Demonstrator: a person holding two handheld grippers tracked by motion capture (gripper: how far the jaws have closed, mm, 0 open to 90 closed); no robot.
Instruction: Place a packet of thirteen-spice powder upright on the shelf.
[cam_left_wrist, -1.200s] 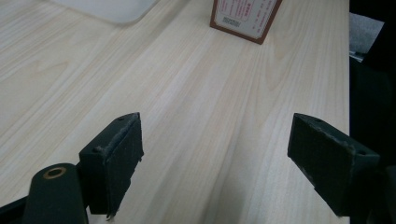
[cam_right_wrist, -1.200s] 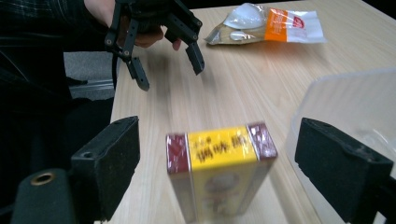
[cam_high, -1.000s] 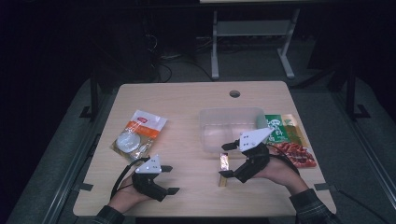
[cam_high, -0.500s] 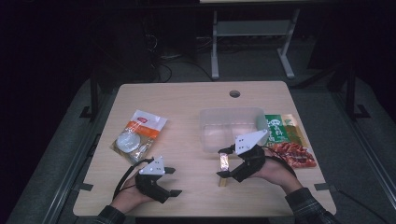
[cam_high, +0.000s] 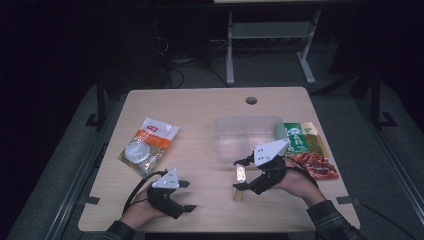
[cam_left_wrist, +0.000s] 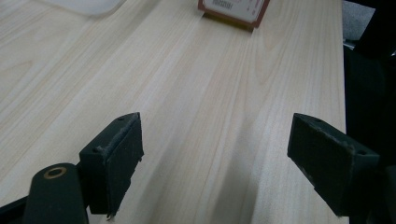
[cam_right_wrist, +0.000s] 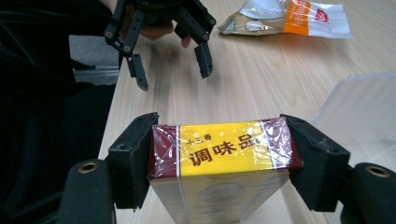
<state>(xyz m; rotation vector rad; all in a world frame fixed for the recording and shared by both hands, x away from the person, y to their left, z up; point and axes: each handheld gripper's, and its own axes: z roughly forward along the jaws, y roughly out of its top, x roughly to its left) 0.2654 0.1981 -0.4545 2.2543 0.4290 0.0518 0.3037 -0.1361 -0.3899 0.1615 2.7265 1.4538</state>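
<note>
A small yellow and dark-red seasoning box (cam_right_wrist: 224, 149) stands upright on the table near the front. My right gripper (cam_right_wrist: 224, 158) has just been closing, and its pads now press on both ends of the box. From above, the box (cam_high: 241, 173) sits between the right gripper's (cam_high: 236, 175) jaws, just in front of a clear plastic container (cam_high: 220, 125). My left gripper (cam_high: 190, 196) rests at the front left, open and holding nothing. The left gripper view has its jaws (cam_left_wrist: 215, 163) spread wide over bare wood, with the box (cam_left_wrist: 233, 9) farther off.
A white and orange snack bag (cam_high: 149, 145) lies at the left of the table. A green packet (cam_high: 300, 140) and a red packet (cam_high: 316, 166) lie right of the container, by my right hand. The front table edge is close to both hands.
The right gripper's jaws have narrowed onto the seasoning box. Both hands have stayed where they were.
</note>
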